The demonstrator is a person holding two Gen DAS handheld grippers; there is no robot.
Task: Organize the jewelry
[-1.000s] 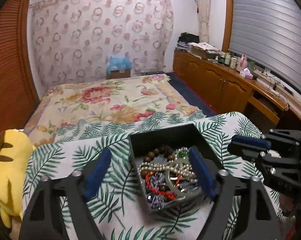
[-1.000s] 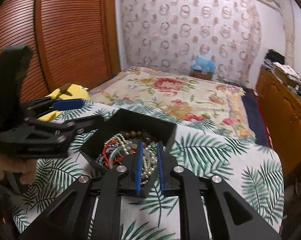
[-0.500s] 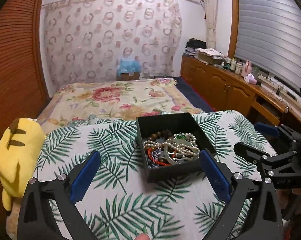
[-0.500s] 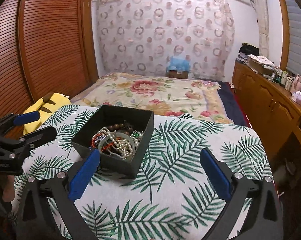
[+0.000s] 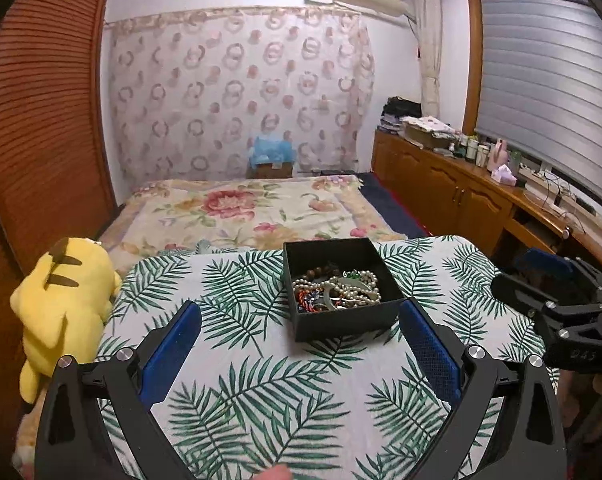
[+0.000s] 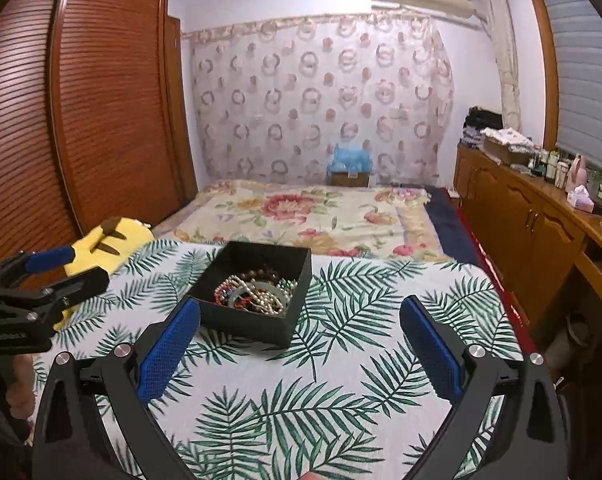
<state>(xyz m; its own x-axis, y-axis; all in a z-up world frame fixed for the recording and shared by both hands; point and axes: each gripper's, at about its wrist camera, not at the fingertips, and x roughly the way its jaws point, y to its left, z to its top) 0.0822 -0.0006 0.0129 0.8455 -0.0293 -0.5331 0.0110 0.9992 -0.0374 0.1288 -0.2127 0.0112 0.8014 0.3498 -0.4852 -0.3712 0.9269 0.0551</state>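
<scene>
A black open box (image 5: 343,322) (image 6: 253,326) sits on the leaf-print table (image 5: 261,392) (image 6: 341,380). It holds a tangle of jewelry (image 5: 335,288) (image 6: 257,290): pearl strands, brown beads, red and green pieces. My left gripper (image 5: 299,316) is open and empty, held back from the box's near side; it also shows in the right wrist view (image 6: 67,268). My right gripper (image 6: 299,316) is open and empty, near the box's right front; it shows at the right of the left wrist view (image 5: 525,272).
A yellow plush toy (image 5: 65,300) (image 6: 109,240) lies at the table's left edge. A bed with a floral cover (image 5: 253,212) is behind the table. A wooden cabinet (image 5: 461,196) with bottles runs along the right wall. A slatted wardrobe (image 6: 81,120) stands at left.
Both grippers have drawn back and up from the box. My right gripper, nearly shut over the jewelry one second ago, has opened wide. The jewelry stays in the box.
</scene>
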